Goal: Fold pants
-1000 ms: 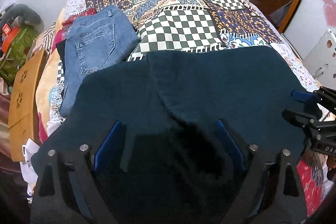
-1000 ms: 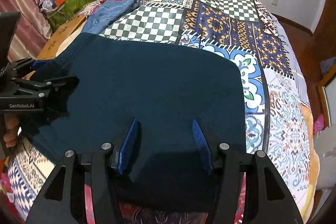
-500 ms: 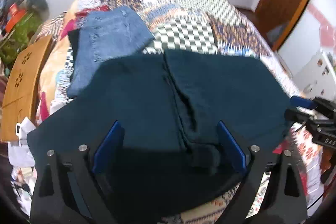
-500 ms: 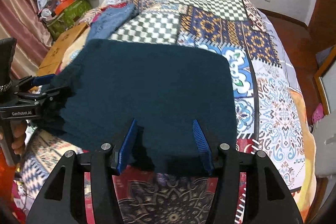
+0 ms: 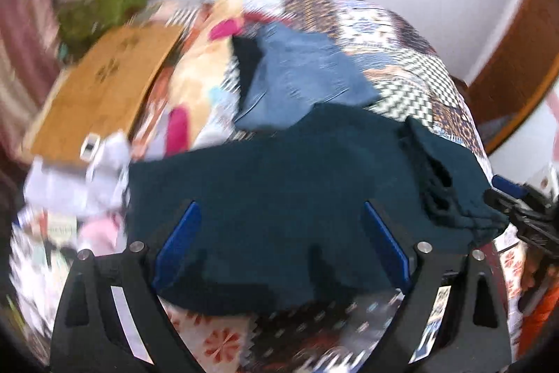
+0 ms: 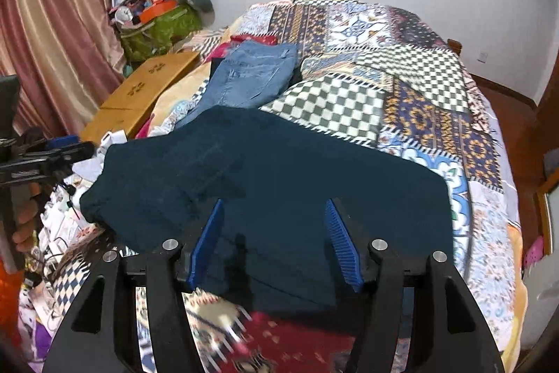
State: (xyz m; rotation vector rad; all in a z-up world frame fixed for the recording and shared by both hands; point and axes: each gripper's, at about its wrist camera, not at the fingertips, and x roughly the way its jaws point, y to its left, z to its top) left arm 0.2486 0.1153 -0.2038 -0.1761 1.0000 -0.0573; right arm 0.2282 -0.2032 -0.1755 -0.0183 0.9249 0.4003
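Note:
The dark teal pants (image 5: 297,184) (image 6: 279,170) lie folded flat on the patchwork bedspread (image 6: 401,86), near its front edge. My left gripper (image 5: 279,243) hovers above their near edge, jaws wide open, with nothing pinched. My right gripper (image 6: 276,243) also hangs above the pants; its jaws are opening and the pads grip nothing. The left wrist view is motion-blurred and shows the right gripper (image 5: 517,208) by the pants' right corner. The right wrist view shows the left gripper (image 6: 45,156) off the pants' left end, held by a hand (image 6: 24,222).
Folded blue jeans (image 6: 251,79) (image 5: 297,76) lie beyond the teal pants. A wooden board (image 6: 146,90) leans at the bed's left side, with a green bag and clutter (image 6: 157,23) and a pink curtain (image 6: 52,23) behind. A wooden door (image 5: 517,58) stands at right.
Both grippers have drawn back and risen from the pants. The left one swung left and rolled, bringing the bedside clutter into view. The right jaws stand slightly wider.

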